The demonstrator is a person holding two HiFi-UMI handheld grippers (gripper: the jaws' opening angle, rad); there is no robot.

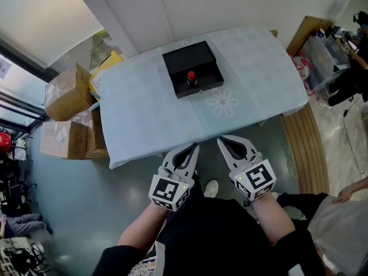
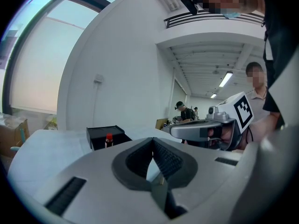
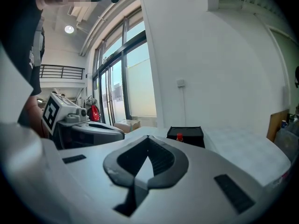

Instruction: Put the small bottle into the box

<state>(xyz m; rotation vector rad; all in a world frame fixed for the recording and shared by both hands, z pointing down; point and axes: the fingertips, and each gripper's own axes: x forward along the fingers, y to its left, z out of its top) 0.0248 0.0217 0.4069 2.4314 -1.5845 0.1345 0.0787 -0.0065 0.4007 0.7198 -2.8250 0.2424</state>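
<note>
A small dark bottle with a red cap (image 1: 191, 79) stands upright inside the open black box (image 1: 202, 58) on the pale blue table (image 1: 144, 114). The same bottle (image 2: 109, 140) (image 3: 179, 137) shows small in both gripper views, inside the box (image 2: 99, 134) (image 3: 189, 133). My left gripper (image 1: 192, 148) and right gripper (image 1: 224, 140) hover side by side off the table's near edge, well short of the box. Both are shut with tips touching and nothing between them.
Cardboard boxes (image 1: 68, 91) are stacked on the floor left of the table. At the right lie a plastic crate (image 1: 322, 56) and a wooden platform edge (image 1: 305, 148). A person's arm (image 1: 348, 191) shows at lower right. My shoe (image 1: 211, 188) is below the grippers.
</note>
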